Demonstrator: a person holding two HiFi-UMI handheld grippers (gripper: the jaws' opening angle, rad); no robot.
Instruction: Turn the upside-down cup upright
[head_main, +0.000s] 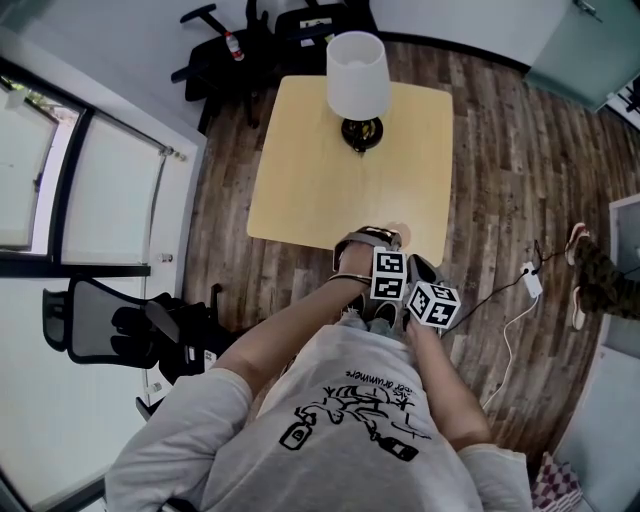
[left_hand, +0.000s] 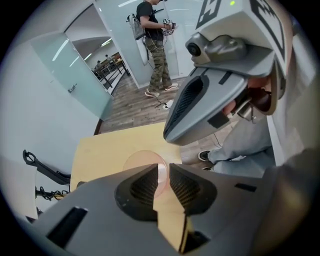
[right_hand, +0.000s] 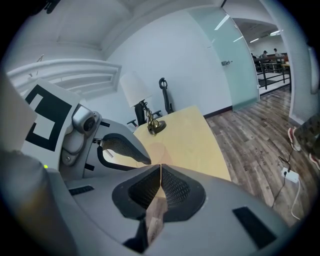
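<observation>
Pink cup (left_hand: 139, 159) on table (left_hand: 107, 147), left gripper (left_hand: 160, 170) jaws slightly apart above, right gripper (right_hand: 160, 169) jaws pressed together

A person wears a light grey, short-sleeved T-shirt (head_main: 340, 420) with a black cartoon print on the chest. The left hand-held gripper (left_hand: 159, 181) and right hand-held gripper (right_hand: 160, 172) have smooth grey shells and black ribbed pads (left_hand: 145, 187). Each carries a white cube (head_main: 388, 273) with black square markers.

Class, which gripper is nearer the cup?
Left. The left gripper has its fingers slightly apart right at the cup; the right gripper, shut, is farther back, clear of it.
</observation>
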